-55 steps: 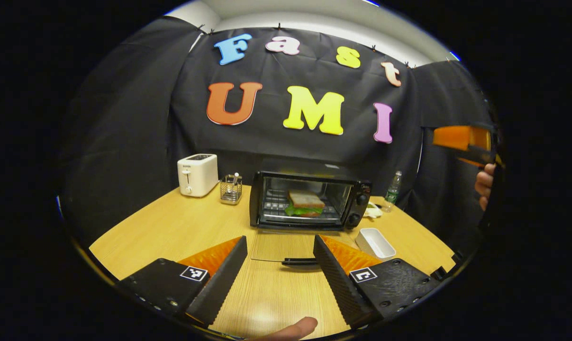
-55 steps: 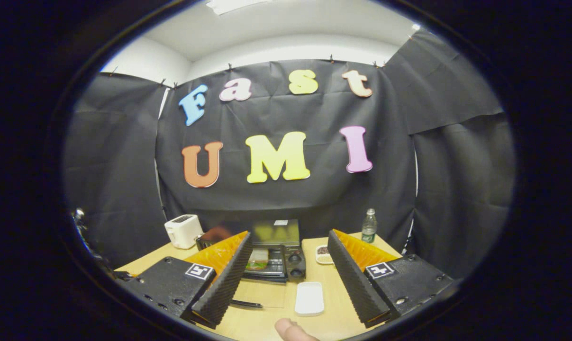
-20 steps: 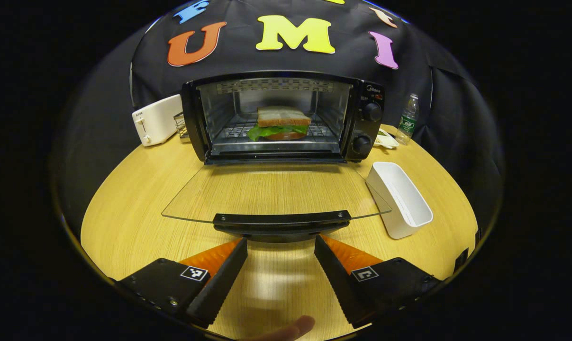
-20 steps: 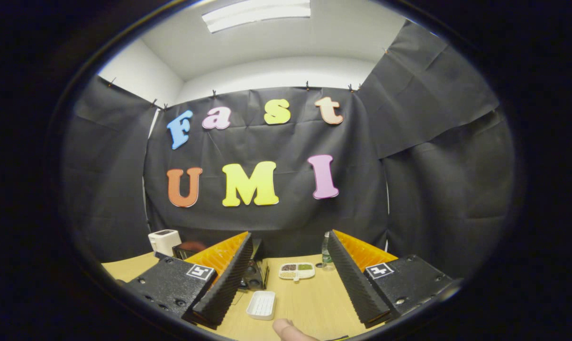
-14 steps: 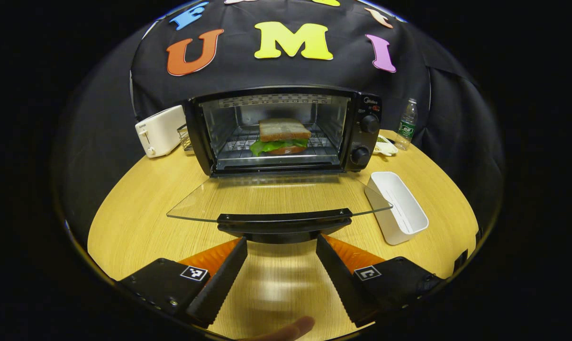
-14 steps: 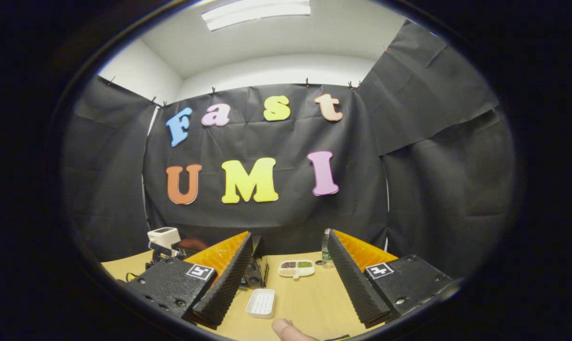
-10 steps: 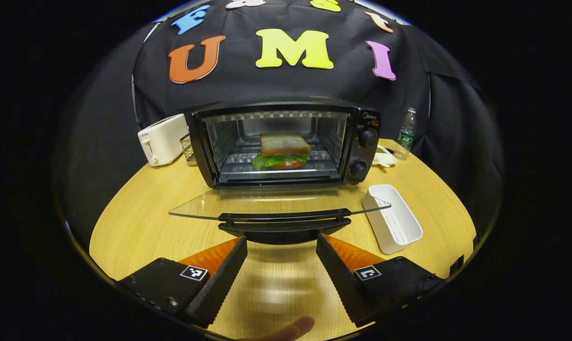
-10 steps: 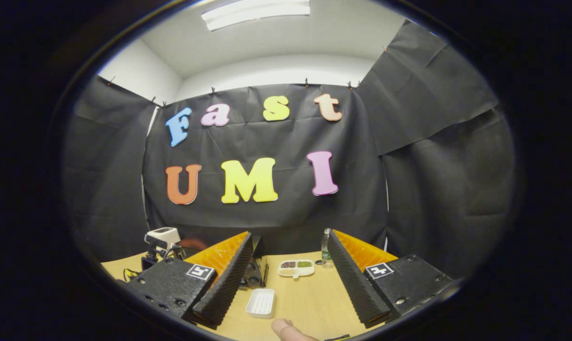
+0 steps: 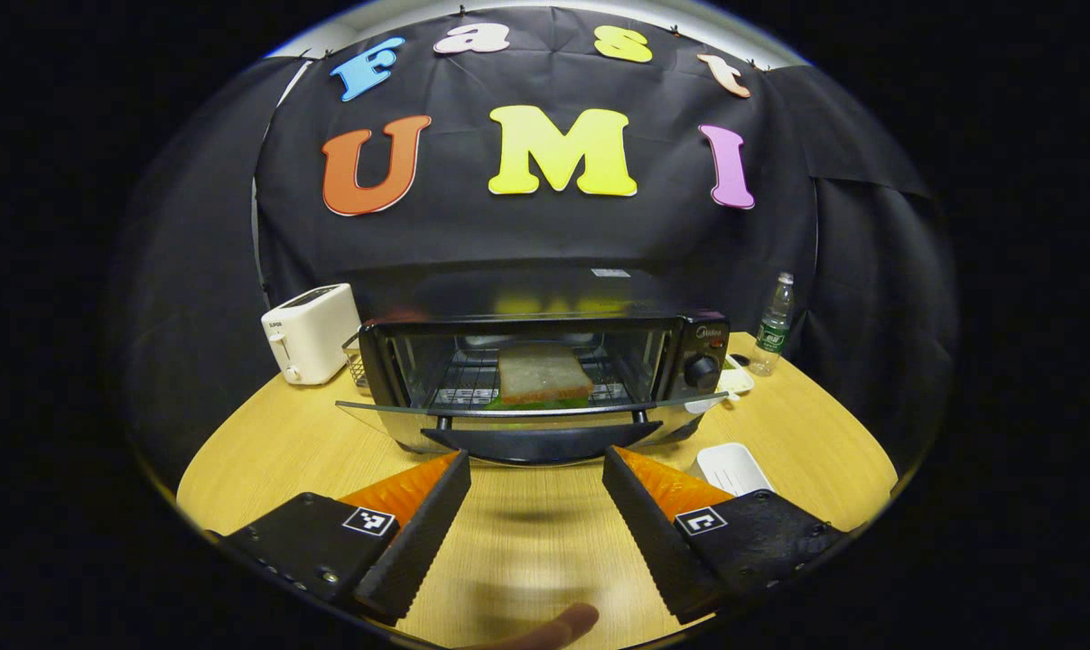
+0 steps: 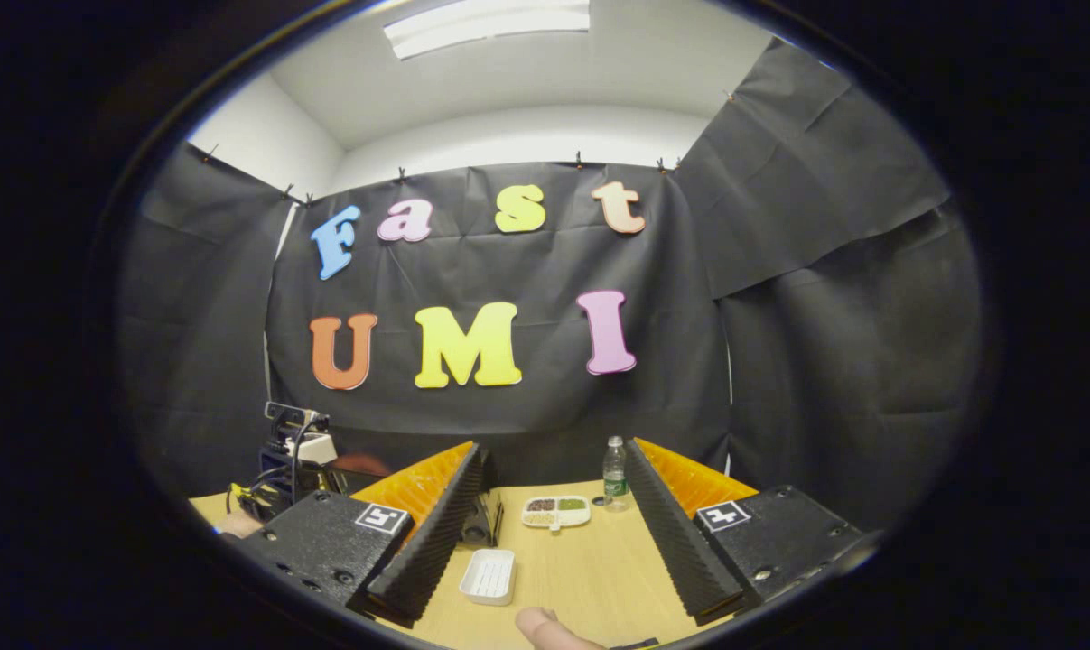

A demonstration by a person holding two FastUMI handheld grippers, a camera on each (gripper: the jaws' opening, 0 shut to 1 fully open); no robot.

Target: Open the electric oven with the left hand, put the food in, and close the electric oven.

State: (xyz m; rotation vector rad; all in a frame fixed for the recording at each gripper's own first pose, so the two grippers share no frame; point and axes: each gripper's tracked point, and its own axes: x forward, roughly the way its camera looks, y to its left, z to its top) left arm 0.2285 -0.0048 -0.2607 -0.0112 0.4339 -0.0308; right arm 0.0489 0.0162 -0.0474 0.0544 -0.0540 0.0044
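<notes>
Electric oven [image 9: 545, 379], far centre of counter [image 9: 265, 451]: glass door [image 9: 526, 411] raised from flat to half-closed; closing under way. Sandwich [image 9: 543, 375] on rack inside. Left hand-held gripper [image 9: 534, 492]: wide, empty, under door handle [image 9: 541, 442]. Right hand-held gripper [image 10: 549, 533]: wide, empty, idle.

Bystanders on the wooden counter [image 9: 265, 442]

A white toaster [image 9: 311, 332] stands left beside a wire rack [image 9: 356, 364]; a water bottle [image 9: 772, 324] stands at right, near a divided snack dish [image 10: 555, 512] and a white tray [image 9: 730, 466].
</notes>
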